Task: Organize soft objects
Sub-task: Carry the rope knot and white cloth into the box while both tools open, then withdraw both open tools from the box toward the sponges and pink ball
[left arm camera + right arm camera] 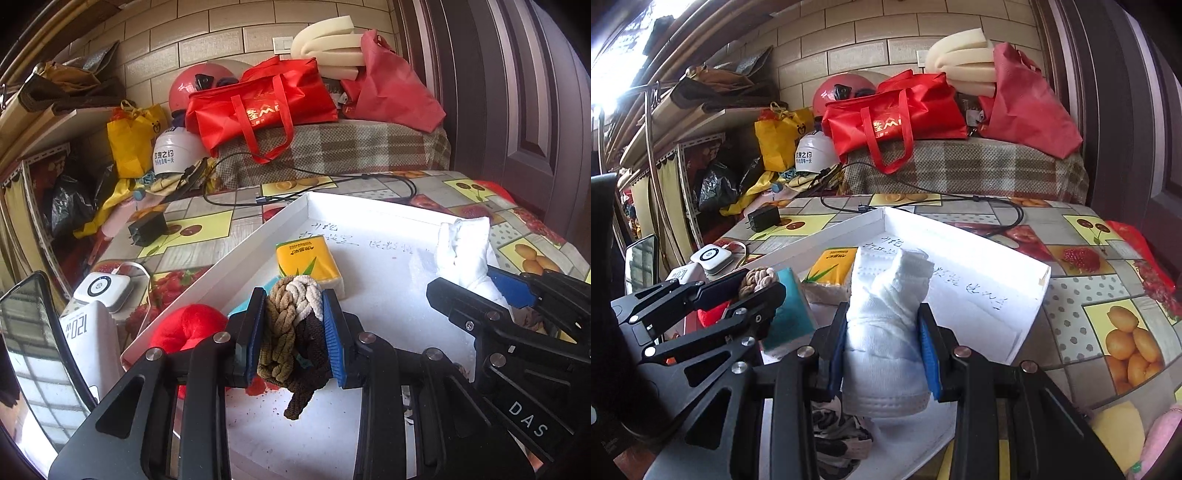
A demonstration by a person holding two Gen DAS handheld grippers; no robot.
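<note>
Left gripper (295, 332) clamps braided rope (291, 332), right gripper (882, 350) clamps white sock (886, 332); both above white tray (207, 266).

Bright daylight blows out the right view's upper-left corner; fisheye bending and dark vignetting at edges.

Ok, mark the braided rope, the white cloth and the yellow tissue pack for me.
braided rope (291, 325), left wrist view, on the middle braid between the pads.
white cloth (882, 314), right wrist view, on its bunched middle.
yellow tissue pack (306, 256), left wrist view, on its top face.
</note>
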